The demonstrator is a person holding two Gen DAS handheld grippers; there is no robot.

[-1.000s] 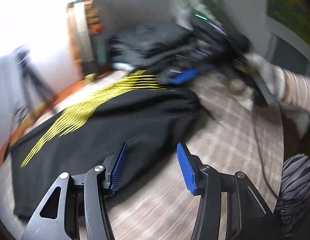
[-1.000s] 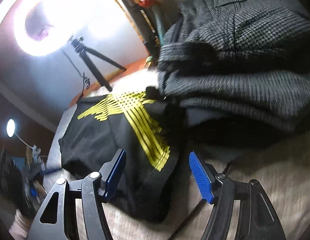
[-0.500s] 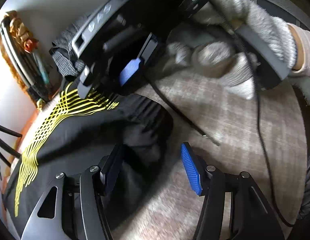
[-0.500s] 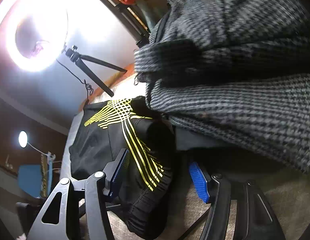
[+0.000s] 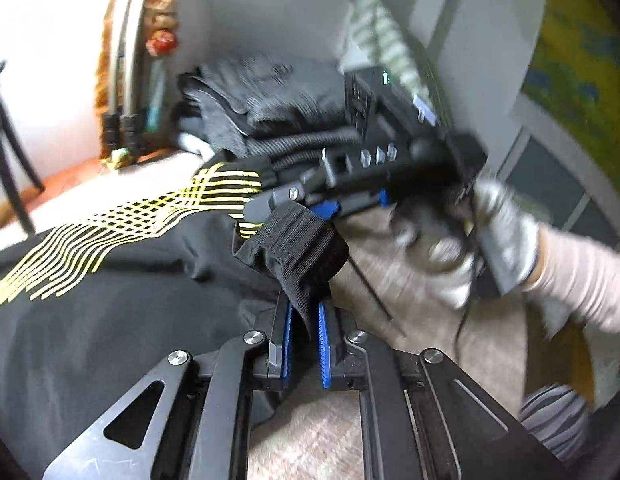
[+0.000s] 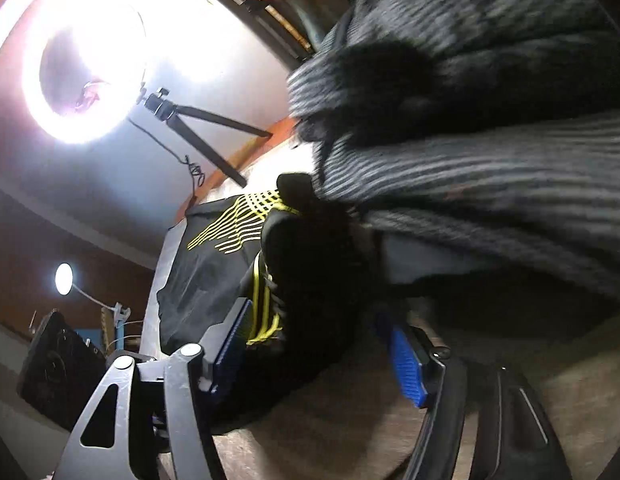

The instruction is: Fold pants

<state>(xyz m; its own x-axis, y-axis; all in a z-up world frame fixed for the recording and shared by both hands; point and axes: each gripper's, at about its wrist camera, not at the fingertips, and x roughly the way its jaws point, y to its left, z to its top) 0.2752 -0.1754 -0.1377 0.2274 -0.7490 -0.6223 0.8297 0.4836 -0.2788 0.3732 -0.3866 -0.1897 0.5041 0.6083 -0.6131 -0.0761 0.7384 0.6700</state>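
a: pants [image 5: 121, 280] take up most of the bed [image 5: 422, 304] in front of us, black with yellow stripes, lying flat except at the ribbed edge [image 5: 297, 248], which we have lifted.

b: and the grey folded pile [image 5: 269, 100] sits right behind that edge. if we swing the fabric over carelessly, we could drag or topple the pile, since the right gripper [image 6: 318, 344] works just beside it.

a: agreed. the right gripper has its blue pads wide apart with black cloth bunched between them, so we judge it grips nothing yet. close too shallow and we catch only one layer.

b: the left gripper [image 5: 303, 340] is pressed together on the ribbed edge, but only a narrow strip sits between the pads. a hard pull could slip it out.

a: smallest worry: the thin black cable [image 5: 374, 296] on the bed, near the lifted edge. we might snag it under the fold.
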